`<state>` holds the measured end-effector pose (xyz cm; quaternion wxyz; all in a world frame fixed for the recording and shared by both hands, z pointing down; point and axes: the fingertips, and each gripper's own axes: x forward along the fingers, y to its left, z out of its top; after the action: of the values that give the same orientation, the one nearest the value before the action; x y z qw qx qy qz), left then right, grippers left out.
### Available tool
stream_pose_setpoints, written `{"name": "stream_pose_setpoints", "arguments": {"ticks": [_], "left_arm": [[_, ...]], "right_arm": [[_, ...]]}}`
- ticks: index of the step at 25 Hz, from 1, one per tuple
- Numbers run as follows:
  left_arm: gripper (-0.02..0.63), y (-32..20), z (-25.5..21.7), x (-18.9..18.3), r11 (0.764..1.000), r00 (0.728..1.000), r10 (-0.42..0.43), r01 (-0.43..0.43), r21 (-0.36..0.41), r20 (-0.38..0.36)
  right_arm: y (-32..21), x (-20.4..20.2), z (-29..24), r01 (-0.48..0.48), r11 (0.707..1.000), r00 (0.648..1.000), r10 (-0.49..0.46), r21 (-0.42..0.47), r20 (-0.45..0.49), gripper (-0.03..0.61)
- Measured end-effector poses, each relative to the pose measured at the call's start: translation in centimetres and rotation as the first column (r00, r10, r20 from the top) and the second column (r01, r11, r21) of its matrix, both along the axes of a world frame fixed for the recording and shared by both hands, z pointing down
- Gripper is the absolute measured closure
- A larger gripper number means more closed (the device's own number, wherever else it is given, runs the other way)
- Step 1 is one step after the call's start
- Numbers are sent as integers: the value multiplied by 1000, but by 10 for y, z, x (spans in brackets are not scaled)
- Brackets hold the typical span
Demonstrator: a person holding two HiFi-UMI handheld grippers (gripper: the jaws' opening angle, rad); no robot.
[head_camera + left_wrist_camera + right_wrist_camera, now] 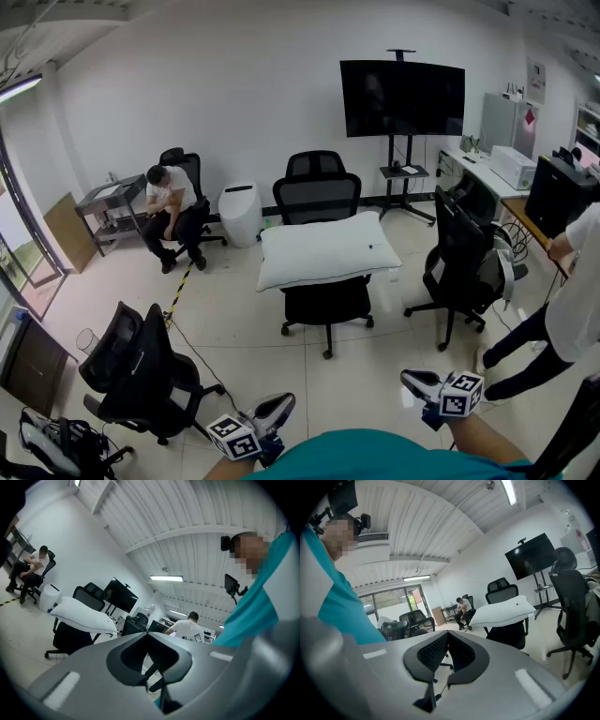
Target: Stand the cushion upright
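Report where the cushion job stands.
Done: nothing; the cushion lies flat across the seat of the office chair. In hand: nothing; the left gripper and right gripper are shut, empty and well short of it. Left: approach, grip the cushion and stand it upright, probably against the backrest.

White cushion flat on black office chair, left tool and right tool well apart from it
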<state>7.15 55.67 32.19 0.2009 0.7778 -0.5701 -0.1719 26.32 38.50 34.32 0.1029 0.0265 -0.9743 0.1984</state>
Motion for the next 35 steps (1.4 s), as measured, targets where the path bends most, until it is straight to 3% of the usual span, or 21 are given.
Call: {"name": "stream_pose_setpoints", "arguments": {"ticks": [6,14,19,23,27,31,35], "left_arm": [[601,8,1,-26,1000,1000,-1,1,5,-6],[601,25,0,-99,1000,1000,11,-11,-12,4],[601,10,13,-140,999,1000,24,-24,-31,9],[601,-29,18,-154,999,999,38,-38,-39,2],[601,-93,24,-167,999,1000,14,-14,-45,5],[601,-170,17,-175,997,999,-45,44,-58,-17],[601,-240,12,-192,994,997,-74,75,-75,26]], "right_arm": [[1,-28,-2,-5,1000,1000,5,2,3,575],[10,-88,-3,-48,999,999,48,-2,22,575],[1,-122,11,-60,998,998,60,-20,-1,575],[-32,-136,18,-50,999,998,49,-18,-31,572],[-101,-152,27,-33,999,999,33,-21,-22,569],[-182,-174,29,45,999,999,-45,-25,-30,560],[-259,-203,17,114,993,993,-114,14,-17,545]]}}
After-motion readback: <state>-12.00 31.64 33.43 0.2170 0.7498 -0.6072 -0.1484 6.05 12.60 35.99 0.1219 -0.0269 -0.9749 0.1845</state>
